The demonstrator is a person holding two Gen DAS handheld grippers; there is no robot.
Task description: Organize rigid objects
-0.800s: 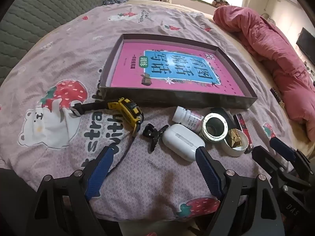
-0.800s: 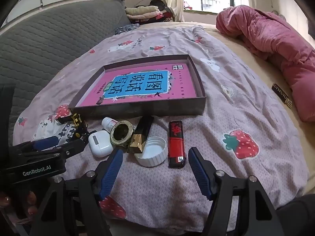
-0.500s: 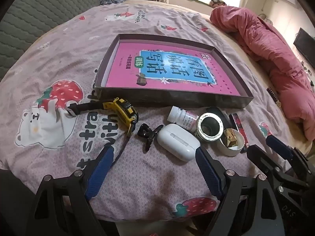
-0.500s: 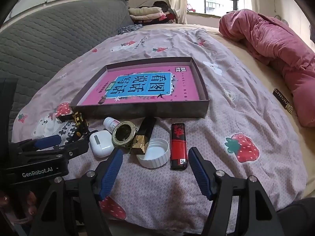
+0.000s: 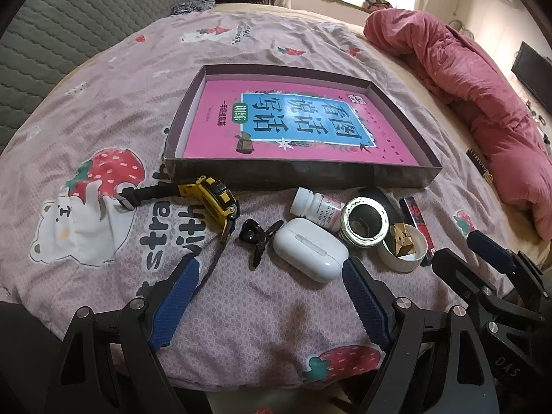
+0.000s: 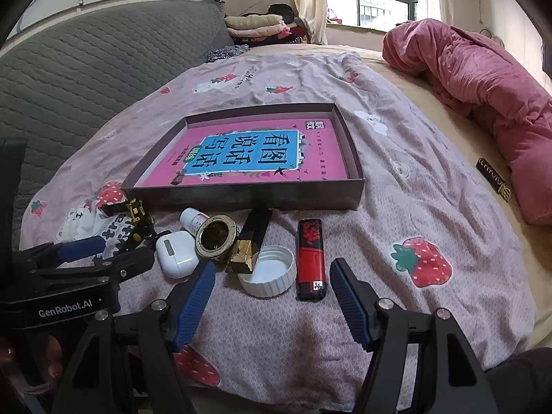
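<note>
Bedspread [image 5: 103, 110] unchanged, shallow box [image 5: 300, 172] nearer, both views

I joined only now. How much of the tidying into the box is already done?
Nothing looks done: the box holds only a pink book. Both grippers, left and right, are open and empty. Still on the bedspread: watch, hair clip, earbud case, pill bottle, tape roll, white cap, red lighter.

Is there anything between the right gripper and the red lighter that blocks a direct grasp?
Nothing visible does. The right gripper is open, and the red lighter lies on bare blanket just ahead; the white cap sits close beside it.
</note>
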